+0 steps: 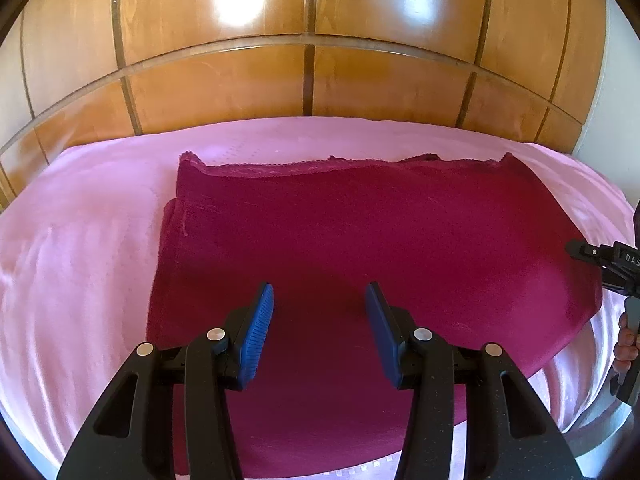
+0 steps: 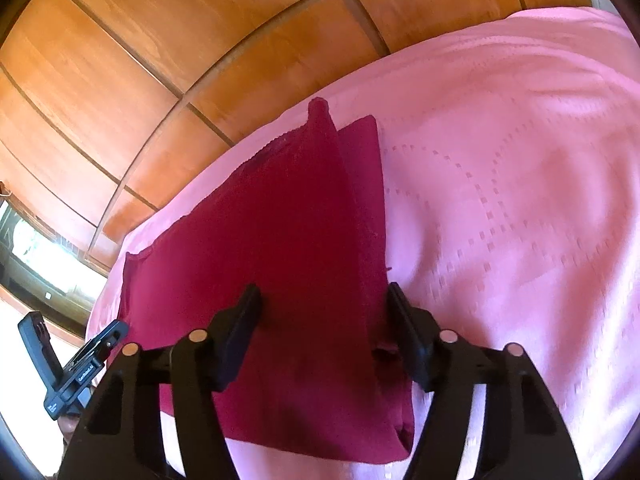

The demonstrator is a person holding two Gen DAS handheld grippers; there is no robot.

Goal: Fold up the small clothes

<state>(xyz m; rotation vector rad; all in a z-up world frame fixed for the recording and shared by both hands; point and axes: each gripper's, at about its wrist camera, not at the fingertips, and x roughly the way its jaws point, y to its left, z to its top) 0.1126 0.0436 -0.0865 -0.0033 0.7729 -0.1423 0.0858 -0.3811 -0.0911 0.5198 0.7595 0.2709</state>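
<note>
Near edge of the maroon cloth [image 1: 360, 232] is cut off behind the left gripper [image 1: 320, 320] body in the left wrist view, so I can't see where its front hem ends. Same in the right wrist view: the right gripper [image 2: 324, 320] hides the cloth's lower corner. Whether the fingertips of either one touch the fabric, can't tell.

The cloth lies folded flat on the pink bedspread [image 1: 80, 240], scalloped trim along the far edge, lower layer sticking out on one side. Wooden wardrobe panels [image 1: 240, 80] behind the bed.

Left gripper: blue pads [image 1: 258, 332] part-way apart over the middle of the cloth, nothing between them.

Right gripper: fingers spread wider, straddling the cloth's side edge, nothing pinched that I can see.

Right gripper only partly visible at the left view's right edge, with a hand [image 1: 626, 344] on its grip. Bright window low left in the right view, blown out. No containers around.
</note>
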